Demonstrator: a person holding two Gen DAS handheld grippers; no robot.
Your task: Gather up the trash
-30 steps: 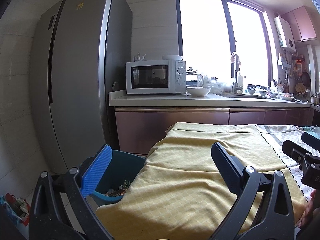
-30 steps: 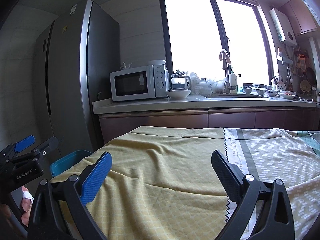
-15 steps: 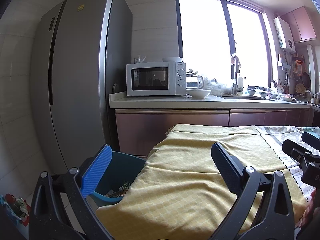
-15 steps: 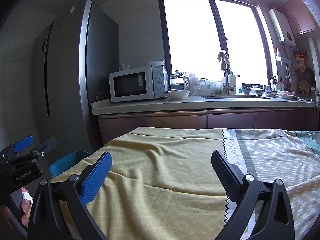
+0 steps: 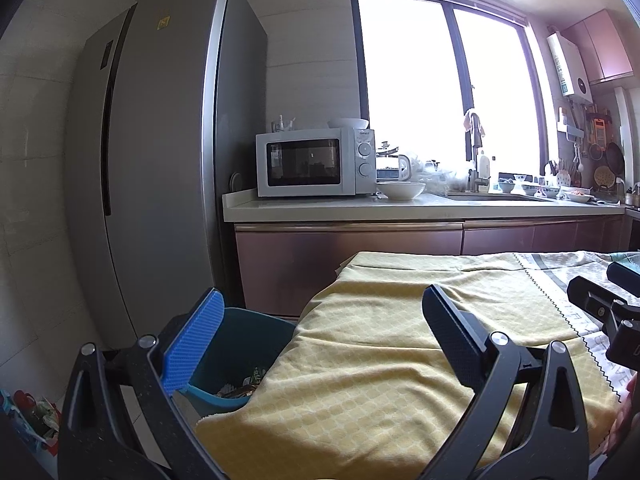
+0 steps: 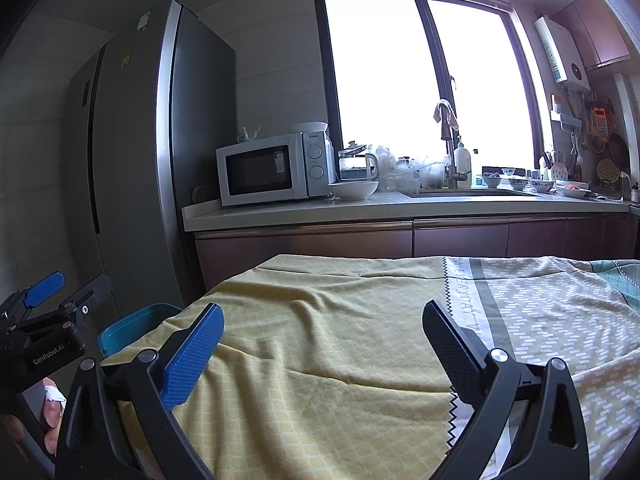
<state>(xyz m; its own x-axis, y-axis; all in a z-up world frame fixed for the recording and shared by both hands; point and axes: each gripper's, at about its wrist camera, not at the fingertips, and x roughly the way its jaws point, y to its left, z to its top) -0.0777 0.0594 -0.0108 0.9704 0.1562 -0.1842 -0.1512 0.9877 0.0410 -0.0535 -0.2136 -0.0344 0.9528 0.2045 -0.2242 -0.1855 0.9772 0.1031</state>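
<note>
A teal trash bin (image 5: 244,344) stands on the floor at the table's left corner, with some wrappers (image 5: 244,386) inside; its rim also shows in the right wrist view (image 6: 136,322). My left gripper (image 5: 320,320) is open and empty, held above the table's left edge next to the bin. My right gripper (image 6: 320,328) is open and empty above the yellow tablecloth (image 6: 320,340). Each gripper shows at the edge of the other's view: the right one (image 5: 612,312) and the left one (image 6: 52,312). No loose trash shows on the cloth.
A tall grey fridge (image 5: 160,160) stands at the left. A counter (image 5: 400,208) behind the table holds a microwave (image 5: 316,162), a white bowl (image 5: 400,190), a sink and dishes. Colourful litter (image 5: 32,416) lies on the floor at far left.
Both views have tilted slightly upward, so the counter and table sit a little lower in frame. Both grippers stay open and empty.
</note>
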